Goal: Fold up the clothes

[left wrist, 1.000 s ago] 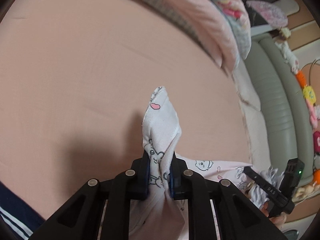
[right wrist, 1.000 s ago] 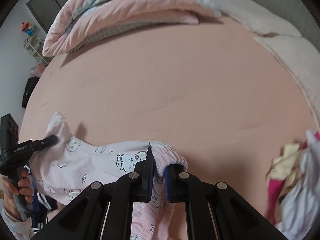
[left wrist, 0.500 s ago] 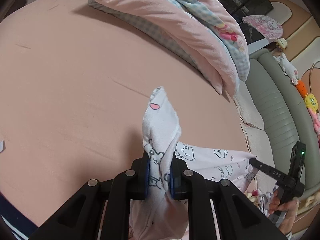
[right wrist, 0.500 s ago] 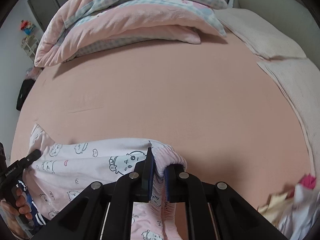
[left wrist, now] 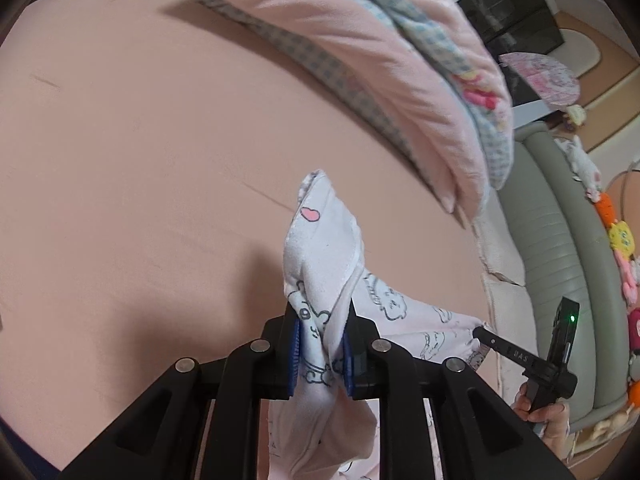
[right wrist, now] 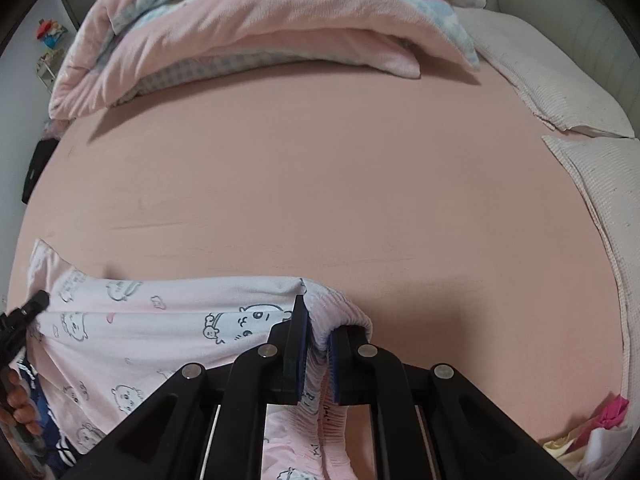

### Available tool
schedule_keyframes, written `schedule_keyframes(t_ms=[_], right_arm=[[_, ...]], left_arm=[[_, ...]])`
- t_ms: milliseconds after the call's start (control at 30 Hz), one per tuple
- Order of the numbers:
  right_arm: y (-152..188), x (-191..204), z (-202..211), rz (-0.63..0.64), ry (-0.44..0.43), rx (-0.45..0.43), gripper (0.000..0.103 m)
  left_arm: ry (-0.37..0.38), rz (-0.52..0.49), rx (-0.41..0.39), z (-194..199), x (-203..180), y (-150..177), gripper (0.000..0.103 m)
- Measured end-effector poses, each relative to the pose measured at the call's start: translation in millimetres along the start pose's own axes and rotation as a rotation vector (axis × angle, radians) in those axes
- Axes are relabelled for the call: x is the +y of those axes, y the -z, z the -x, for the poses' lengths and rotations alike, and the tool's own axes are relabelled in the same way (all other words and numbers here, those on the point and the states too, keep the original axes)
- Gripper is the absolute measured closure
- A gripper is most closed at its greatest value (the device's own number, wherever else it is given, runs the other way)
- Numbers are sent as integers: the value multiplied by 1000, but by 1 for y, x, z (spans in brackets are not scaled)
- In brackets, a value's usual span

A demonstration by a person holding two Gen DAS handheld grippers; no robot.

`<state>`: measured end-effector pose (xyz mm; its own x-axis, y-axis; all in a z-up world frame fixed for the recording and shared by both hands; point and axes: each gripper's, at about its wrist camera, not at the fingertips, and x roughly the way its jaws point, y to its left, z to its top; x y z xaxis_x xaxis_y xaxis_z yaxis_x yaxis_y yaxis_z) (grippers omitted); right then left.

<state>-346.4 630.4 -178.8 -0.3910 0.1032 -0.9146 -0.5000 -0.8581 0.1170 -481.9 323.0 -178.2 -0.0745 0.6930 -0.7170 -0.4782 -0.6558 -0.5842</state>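
Pyjamas (right wrist: 168,320) stretched over bed sheet (right wrist: 320,184); quilt (right wrist: 256,28) beyond; clothes pile (right wrist: 596,436) right.

Bed sheet (right wrist: 320,184) lies bare and wide ahead. Folded quilt (right wrist: 256,28) blocks the far edge. Clothes pile (right wrist: 596,436) crowds the near right corner.

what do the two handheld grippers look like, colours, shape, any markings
Both the left gripper and the right gripper are matte black frames with triangular cutouts, round silver bolts and blue pads on the fingers. In the left view, the right one shows a slim black handle, white lettering and a small green light.
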Motion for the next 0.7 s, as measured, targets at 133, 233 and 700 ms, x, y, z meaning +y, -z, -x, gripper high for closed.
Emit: schedule_keyframes(t_ms=[133, 233, 700], right_arm=[[-7, 3, -16, 7, 36, 3, 98], [-12, 5, -26, 16, 73, 7, 98], [-7, -16, -41, -51, 12, 124, 34]], left_arm=[[-87, -40, 43, -14, -2, -11, 82], [-146, -69, 70, -20, -3, -14, 80], [-268, -43, 71, 11, 20, -8, 65]])
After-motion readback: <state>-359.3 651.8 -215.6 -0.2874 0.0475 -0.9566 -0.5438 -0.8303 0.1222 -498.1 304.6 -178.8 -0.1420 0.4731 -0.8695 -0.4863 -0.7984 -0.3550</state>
